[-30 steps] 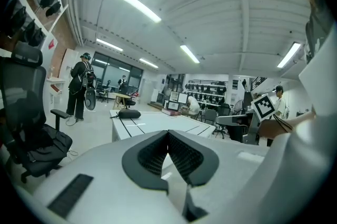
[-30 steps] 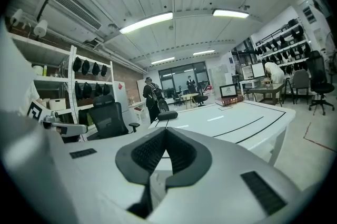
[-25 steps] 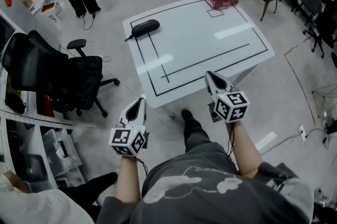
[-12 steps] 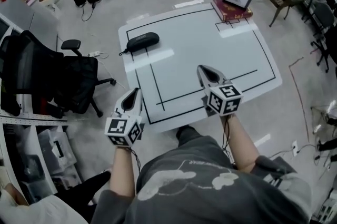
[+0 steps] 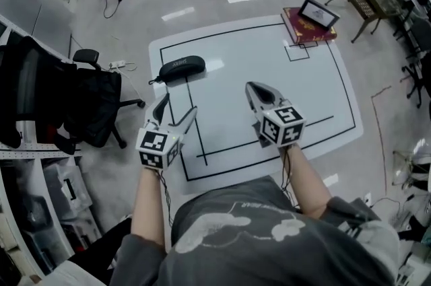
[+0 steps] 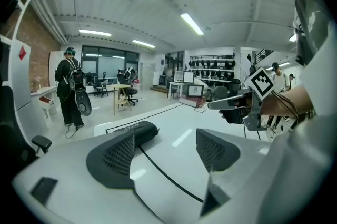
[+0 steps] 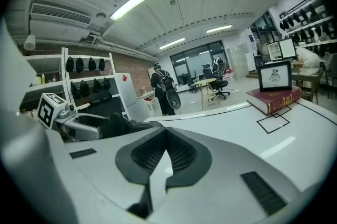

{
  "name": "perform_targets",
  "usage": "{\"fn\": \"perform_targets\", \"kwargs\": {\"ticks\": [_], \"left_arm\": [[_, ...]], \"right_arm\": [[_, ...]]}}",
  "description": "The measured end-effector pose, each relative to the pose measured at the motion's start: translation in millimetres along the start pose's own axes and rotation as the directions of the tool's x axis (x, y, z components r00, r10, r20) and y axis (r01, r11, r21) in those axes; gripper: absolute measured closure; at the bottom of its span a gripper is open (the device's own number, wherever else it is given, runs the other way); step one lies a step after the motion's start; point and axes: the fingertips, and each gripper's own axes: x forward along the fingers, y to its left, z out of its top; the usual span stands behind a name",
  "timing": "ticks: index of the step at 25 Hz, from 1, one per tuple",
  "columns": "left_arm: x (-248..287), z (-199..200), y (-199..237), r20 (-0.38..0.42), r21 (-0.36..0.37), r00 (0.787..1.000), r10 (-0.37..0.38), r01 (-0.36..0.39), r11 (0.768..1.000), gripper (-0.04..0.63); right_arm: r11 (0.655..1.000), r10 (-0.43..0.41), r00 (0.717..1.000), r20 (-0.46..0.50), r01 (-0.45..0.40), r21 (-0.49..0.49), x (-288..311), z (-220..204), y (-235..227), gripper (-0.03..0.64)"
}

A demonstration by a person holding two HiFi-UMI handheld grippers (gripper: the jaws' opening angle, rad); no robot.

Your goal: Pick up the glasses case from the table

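Glasses case [image 6: 141, 130] pt. hidden behind left gripper's [image 6: 168, 148] jaw in left gripper view; txt on it illegible

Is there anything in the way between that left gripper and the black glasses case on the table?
Nothing visible. Only bare white table lies between the left gripper, whose jaws have just been opening with nothing between them, and the glasses case ahead.

Glossy table [image 5: 269, 76], matt glasses case [image 5: 180, 67]
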Motion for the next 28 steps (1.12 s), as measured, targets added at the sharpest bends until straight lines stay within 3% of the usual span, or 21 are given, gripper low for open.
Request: {"fn": "perform_targets", "kwargs": {"ticks": [6,10,14,21,28], "left_arm": [[53,-4,38,-0.171,0.14,0.985,-0.03,0.055,0.989,0.165],[87,-13,66,-0.317,0.26,0.948,-0.032,0.119,0.958,0.126],[115,-16,80,-0.412,0.336,0.91,-0.036,0.188,0.923,0.118],[145,-42,90,-0.63,0.323,0.772,-0.085,0.36,0.875,0.118],[154,-70,96,-0.801,0.313,0.596,-0.055,0.497,0.809,0.118]], "right_arm": [[1.0,0.025,0.999,-0.047,-0.025,0.002,35,3,-17,0.617],[0.999,0.041,0.997,-0.066,-0.041,0.011,56,-1,-27,0.617],[0.998,0.055,0.995,-0.088,-0.052,0.031,73,-10,-35,0.617],[0.996,0.072,0.991,-0.109,-0.065,0.067,92,-21,-45,0.617],[0.994,0.088,0.989,-0.122,-0.078,0.083,104,-24,-56,0.617]]}}
